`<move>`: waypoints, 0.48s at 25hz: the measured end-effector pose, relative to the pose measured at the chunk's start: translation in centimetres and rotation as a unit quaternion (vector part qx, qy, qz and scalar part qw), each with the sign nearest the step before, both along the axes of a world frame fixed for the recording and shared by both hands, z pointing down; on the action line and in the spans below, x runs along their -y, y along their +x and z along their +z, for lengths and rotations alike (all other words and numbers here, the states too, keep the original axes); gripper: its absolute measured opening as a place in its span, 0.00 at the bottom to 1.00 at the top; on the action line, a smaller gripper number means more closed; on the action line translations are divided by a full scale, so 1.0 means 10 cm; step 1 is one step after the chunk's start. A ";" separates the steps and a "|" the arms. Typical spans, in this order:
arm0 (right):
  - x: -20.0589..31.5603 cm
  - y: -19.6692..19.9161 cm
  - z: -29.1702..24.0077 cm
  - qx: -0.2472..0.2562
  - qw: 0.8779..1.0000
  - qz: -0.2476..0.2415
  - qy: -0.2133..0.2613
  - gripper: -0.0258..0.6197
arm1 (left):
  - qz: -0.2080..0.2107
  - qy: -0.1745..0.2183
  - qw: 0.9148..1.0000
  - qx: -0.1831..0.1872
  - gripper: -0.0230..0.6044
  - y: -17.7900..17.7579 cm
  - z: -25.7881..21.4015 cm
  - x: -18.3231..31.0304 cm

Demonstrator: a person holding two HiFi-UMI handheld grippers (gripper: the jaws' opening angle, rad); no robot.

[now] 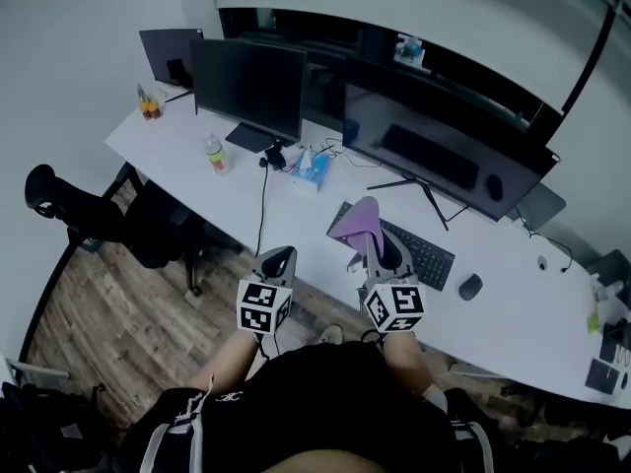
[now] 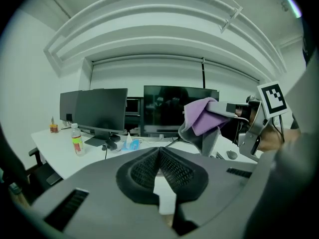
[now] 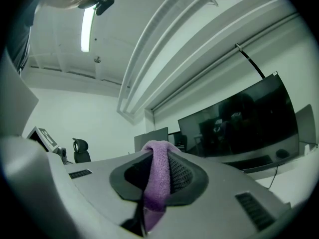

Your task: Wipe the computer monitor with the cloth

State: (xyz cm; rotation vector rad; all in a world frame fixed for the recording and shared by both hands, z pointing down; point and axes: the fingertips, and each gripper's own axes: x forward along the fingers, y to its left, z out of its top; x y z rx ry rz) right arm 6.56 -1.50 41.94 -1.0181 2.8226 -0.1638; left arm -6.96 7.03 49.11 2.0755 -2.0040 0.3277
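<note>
Firmly, right claw pinches purple cloth; left claw closed, empty.

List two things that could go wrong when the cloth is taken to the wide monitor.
1. The cloth is only pinched as a narrow fold by the right gripper; rubbing might pull it loose or let hard plastic touch the wide monitor.
2. That monitor stands on thin legs; firm pressure could rock it.

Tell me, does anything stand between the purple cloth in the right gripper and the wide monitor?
Nothing visible does. The right gripper holds the cloth in the air, about over the near end of the keyboard, which lies flat below it. The wide monitor stands unobstructed behind.
</note>
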 end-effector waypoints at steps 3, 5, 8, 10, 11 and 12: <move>0.37 -0.01 0.00 0.003 1.000 0.015 -0.007 0.15 | 0.017 -0.004 1.000 0.004 0.06 -0.03 -0.01 0.43; 0.58 -0.01 -0.01 0.004 1.000 0.021 -0.008 0.15 | 0.026 -0.006 1.000 0.003 0.06 -0.03 -0.02 0.70; 0.85 0.06 0.01 0.003 0.999 0.035 -0.013 0.15 | 0.041 -0.007 0.999 0.000 0.06 0.03 -0.04 1.04; 0.97 0.14 0.05 0.002 0.999 0.047 -0.022 0.15 | 0.055 -0.013 0.998 -0.001 0.06 0.11 -0.03 1.20; 1.01 0.18 0.06 0.001 0.998 0.052 -0.026 0.15 | 0.062 -0.017 0.998 -0.001 0.06 0.16 -0.01 1.25; 1.04 0.23 0.08 0.000 0.998 0.057 -0.029 0.15 | 0.068 -0.021 0.997 -0.001 0.06 0.20 0.02 1.30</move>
